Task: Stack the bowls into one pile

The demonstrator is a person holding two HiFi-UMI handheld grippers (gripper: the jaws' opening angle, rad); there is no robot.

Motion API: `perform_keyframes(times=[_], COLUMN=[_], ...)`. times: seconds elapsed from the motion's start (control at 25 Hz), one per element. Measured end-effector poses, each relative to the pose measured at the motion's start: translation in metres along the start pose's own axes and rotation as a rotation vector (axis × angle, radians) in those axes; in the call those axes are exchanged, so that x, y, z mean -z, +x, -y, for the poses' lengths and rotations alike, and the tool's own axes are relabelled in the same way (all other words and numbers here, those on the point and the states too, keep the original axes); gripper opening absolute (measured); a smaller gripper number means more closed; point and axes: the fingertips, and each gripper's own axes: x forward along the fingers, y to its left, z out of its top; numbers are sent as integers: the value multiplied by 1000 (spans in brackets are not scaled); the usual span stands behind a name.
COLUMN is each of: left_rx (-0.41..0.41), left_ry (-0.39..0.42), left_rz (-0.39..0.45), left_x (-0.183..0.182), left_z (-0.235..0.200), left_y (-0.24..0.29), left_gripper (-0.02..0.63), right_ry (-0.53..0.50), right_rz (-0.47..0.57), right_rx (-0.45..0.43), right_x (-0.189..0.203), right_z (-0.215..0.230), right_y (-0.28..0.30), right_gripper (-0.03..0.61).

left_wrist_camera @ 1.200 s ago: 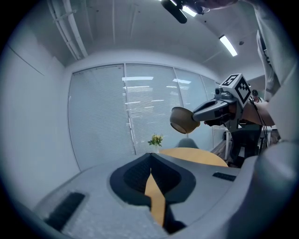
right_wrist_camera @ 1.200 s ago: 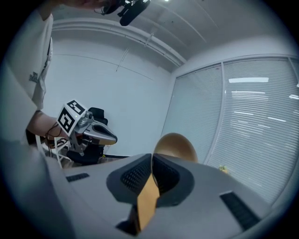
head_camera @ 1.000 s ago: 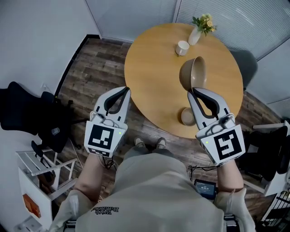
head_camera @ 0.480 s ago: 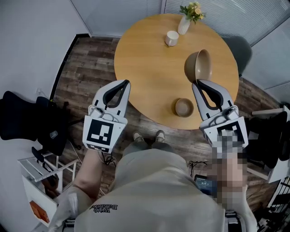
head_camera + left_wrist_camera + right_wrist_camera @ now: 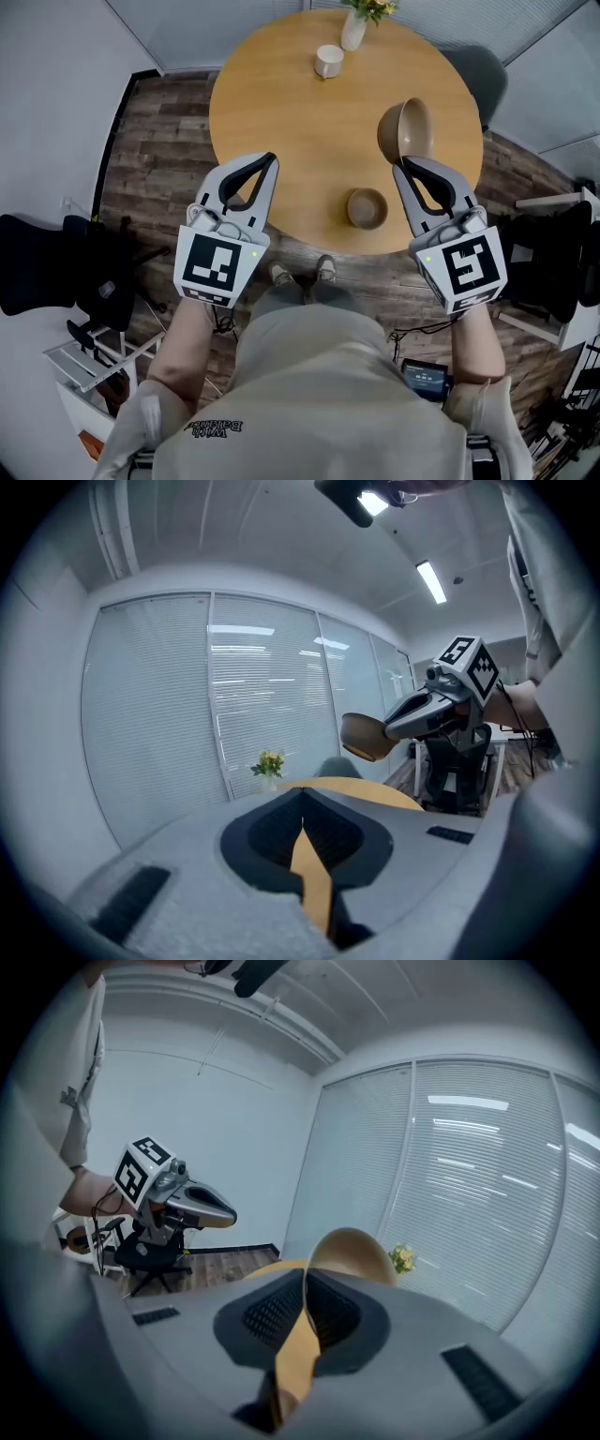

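Observation:
My right gripper [image 5: 400, 165] is shut on the rim of a large tan bowl [image 5: 405, 130], which hangs tilted on its side above the round wooden table [image 5: 281, 103]. In the right gripper view the large bowl [image 5: 352, 1249] rises just beyond the jaw tips [image 5: 305, 1274]. A small tan bowl [image 5: 367, 208] sits upright near the table's front edge, left of the right gripper. My left gripper [image 5: 270, 161] is shut and empty over the table's front left edge. From the left gripper view, the right gripper [image 5: 427, 710] and its bowl [image 5: 364, 735] appear at the right.
A white cup [image 5: 328, 61] and a white vase of flowers [image 5: 354, 26] stand at the table's far side. Black chairs [image 5: 56, 272] are on the floor at left and at right [image 5: 553, 253]. The person's legs and shoes [image 5: 300, 274] are at the table's front edge.
Both grippers have moved forward toward the table. The right one still carries the large bowl, and the small bowl, partly hidden behind it before, now shows fully to its left.

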Motion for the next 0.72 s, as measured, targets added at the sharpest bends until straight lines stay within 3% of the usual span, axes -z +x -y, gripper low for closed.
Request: perform_keyframes(times=[0.32,0.72], left_rx=[86,156], left_ry=[-9,-33], left_rz=[-28,-117], left_x=[10,52], left_z=[25,50], left_y=[44,79], left_gripper=[18,18], right_ry=[60,121], right_rz=[-91,-213], right_rx=[-14,-51], right_x=[49,119], right_z=[6,-1], right_y=[14,31], right_gripper=[34,34])
